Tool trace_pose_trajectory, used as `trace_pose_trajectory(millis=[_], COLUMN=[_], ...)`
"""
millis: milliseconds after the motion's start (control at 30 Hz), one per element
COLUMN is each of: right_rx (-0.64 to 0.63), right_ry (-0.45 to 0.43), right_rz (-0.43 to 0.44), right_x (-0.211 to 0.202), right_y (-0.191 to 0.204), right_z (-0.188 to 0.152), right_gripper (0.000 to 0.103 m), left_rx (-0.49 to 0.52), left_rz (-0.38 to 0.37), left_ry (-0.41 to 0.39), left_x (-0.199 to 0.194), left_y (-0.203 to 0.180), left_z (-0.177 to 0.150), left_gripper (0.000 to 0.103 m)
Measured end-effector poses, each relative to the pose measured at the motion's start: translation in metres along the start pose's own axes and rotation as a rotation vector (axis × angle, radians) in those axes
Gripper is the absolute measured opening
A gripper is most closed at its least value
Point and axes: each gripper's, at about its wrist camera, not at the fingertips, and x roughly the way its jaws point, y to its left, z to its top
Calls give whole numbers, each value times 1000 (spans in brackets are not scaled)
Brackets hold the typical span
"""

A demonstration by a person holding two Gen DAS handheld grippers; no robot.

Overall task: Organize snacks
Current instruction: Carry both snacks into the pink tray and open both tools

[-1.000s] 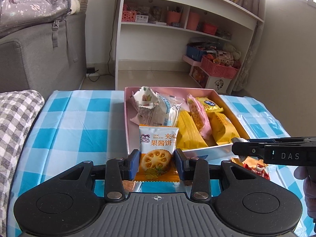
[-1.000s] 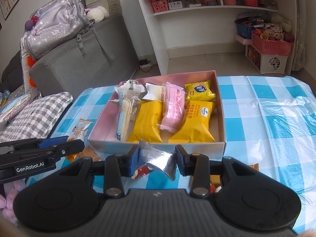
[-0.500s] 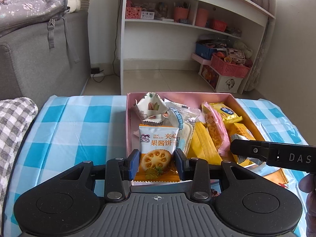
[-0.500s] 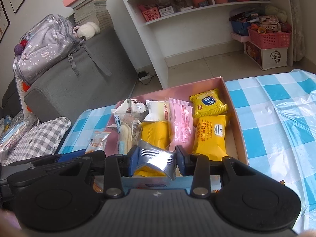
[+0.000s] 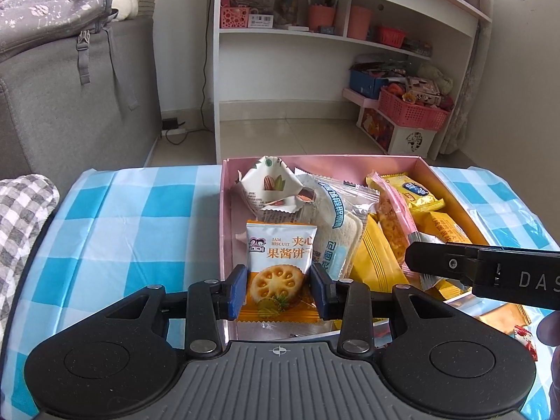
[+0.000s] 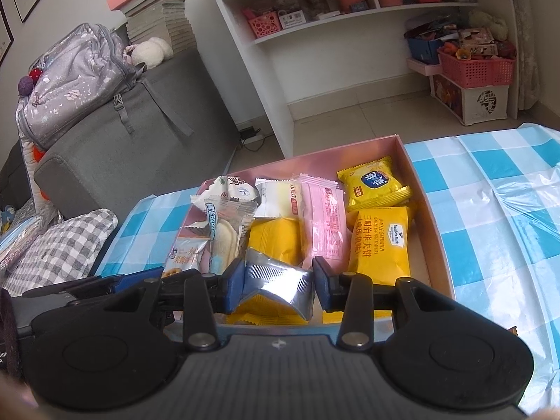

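Both grippers over the pink box, each carrying one snack.

Left wrist view: left gripper (image 5: pixel 279 291), jaws clenched on a jam biscuit packet (image 5: pixel 279 262), held upright above the near left corner of the pink box (image 5: pixel 225 217). Box sits on the blue-checked worktop (image 5: pixel 133 231). Inside: almond packet (image 5: pixel 269 189) at the back left, white sandwich-bread packet (image 5: pixel 336 231) beside it, yellow packets and a pink bar to the right. Right gripper (image 5: pixel 420 262) reaches in from the right over the box.

Right wrist view: right gripper (image 6: pixel 279 281), jaws grasping a silver foil packet (image 6: pixel 280 278), above the near edge of the box, over a yellow packet (image 6: pixel 276 241). Pink bar (image 6: pixel 323 224) lies mid-box; waffle sandwich packet (image 6: pixel 381 241) to its right. Left gripper visible at lower left with the biscuit packet.
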Motion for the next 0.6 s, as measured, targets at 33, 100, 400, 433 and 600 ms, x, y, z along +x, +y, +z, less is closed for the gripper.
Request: trace_pose_trajectory(millis=[33,100,400,433,600], right_rx=[0,2,-28,-33,-47], right_ry=[-2,-10,-12,-11,-5], right_rz=[-3,-8,2,1,-17], right_x=[0,-1,-7,-7,-12], right_y=[0,-1,1,1,0], right_z=[0,0,3,3,3], right_gripper=[48,60,67,67,70], left_rx=[-2,-5,34,39,41], left_rz=[-6,-19,-36,-37,-35], left_ry=[-3,5,-1,-2,-1], left_x=[0,0,-7,-9,-17], left_y=[0,1,-7,-8,-9], left_z=[0,-1,-1,-1,-2], left_gripper=[39,43,64,67,71])
